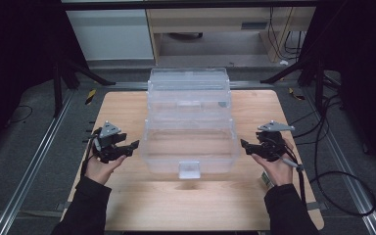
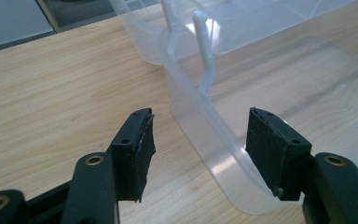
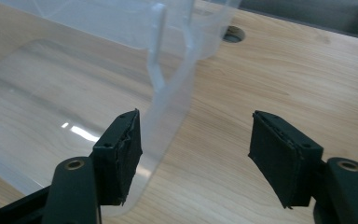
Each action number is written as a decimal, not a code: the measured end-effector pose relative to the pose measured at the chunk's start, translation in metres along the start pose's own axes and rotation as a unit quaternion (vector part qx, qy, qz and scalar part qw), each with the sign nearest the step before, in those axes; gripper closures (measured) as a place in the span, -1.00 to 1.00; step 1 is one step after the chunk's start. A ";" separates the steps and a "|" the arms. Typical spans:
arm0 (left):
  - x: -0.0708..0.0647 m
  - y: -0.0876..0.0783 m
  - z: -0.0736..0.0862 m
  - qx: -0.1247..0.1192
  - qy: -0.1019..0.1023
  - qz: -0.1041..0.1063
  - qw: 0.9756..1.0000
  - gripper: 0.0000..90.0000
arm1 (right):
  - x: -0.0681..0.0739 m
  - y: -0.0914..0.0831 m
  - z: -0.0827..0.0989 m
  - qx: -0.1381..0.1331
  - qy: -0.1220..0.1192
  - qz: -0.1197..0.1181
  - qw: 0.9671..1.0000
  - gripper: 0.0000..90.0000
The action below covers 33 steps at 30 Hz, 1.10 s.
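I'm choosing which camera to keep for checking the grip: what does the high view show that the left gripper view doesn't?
High view alone: the whole clear box with its front latch, the right claw at its right side, both hands, and the floor around the table.

Left gripper view alone: the left claw close up, its pads apart, with the box's rim passing between them untouched, and the thin upright ribs on the box wall.

Both: the left claw open at the box's left side, on the wooden table.
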State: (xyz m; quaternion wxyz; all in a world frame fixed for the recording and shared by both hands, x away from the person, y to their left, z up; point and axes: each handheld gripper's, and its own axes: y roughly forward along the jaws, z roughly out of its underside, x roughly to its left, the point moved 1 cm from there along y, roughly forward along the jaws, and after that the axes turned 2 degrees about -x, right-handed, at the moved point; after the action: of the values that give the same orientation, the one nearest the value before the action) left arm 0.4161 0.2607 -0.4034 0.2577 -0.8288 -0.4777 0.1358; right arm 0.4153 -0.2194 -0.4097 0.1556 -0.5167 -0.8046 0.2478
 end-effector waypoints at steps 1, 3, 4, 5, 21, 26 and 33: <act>0.002 0.000 0.001 0.001 -0.002 -0.002 1.000 -0.11 | -0.003 -0.003 0.002 0.003 -0.001 0.005 1.000 -0.28; 0.006 -0.001 0.004 0.002 -0.007 -0.005 1.000 -0.12 | -0.007 -0.007 0.007 0.010 -0.004 0.013 1.000 -0.33; 0.009 -0.001 0.006 0.003 -0.008 -0.007 1.000 -0.12 | -0.009 -0.010 0.011 0.016 -0.005 0.018 1.000 -0.35; 0.010 -0.001 0.007 0.007 -0.009 -0.008 1.000 -0.13 | -0.012 -0.013 0.015 0.025 -0.007 0.024 0.999 -0.36; 0.027 -0.001 0.032 0.028 -0.020 -0.017 0.999 -0.21 | -0.029 -0.037 0.057 0.068 0.017 0.047 0.996 -0.58; 0.028 0.001 0.034 0.032 -0.021 -0.016 0.999 -0.22 | -0.027 -0.036 0.073 0.092 0.015 0.042 0.995 -0.61; 0.026 0.005 0.036 0.038 -0.016 -0.012 0.999 -0.23 | -0.021 -0.035 0.082 0.113 0.005 0.035 0.993 -0.62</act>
State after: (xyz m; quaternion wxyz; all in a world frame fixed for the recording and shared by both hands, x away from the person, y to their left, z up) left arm 0.4158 0.2922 -0.4353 0.2832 -0.8105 -0.4858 0.1641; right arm 0.3568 -0.2701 -0.4578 0.2080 -0.5251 -0.7520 0.3400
